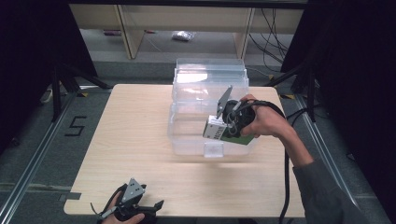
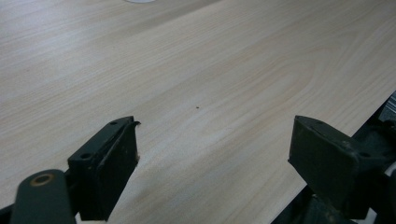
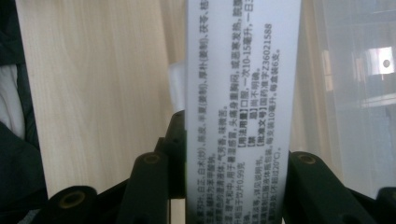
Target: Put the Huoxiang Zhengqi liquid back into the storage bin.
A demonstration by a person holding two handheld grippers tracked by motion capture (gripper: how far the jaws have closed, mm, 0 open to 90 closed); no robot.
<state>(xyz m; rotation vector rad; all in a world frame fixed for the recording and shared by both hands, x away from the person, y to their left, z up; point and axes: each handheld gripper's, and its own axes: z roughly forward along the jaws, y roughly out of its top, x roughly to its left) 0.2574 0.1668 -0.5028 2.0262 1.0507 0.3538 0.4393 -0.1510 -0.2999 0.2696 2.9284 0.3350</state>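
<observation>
The medicine box (image 3: 242,107) runs past top and bottom edges of the right gripper view (small print blurred); the right gripper (image 1: 232,122) hides part of it from above.

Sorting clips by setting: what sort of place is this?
Probably a lab or workshop recording station, not a home: a bare wooden table on a grey floor with a taped number, black stands at the sides, and loose cables behind.

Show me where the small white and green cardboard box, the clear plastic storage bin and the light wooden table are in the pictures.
small white and green cardboard box (image 1: 215,130): high view, on its white end face.
clear plastic storage bin (image 1: 187,116): high view, on its left wall.
light wooden table (image 1: 130,135): high view, on bare top left of the bin.
</observation>
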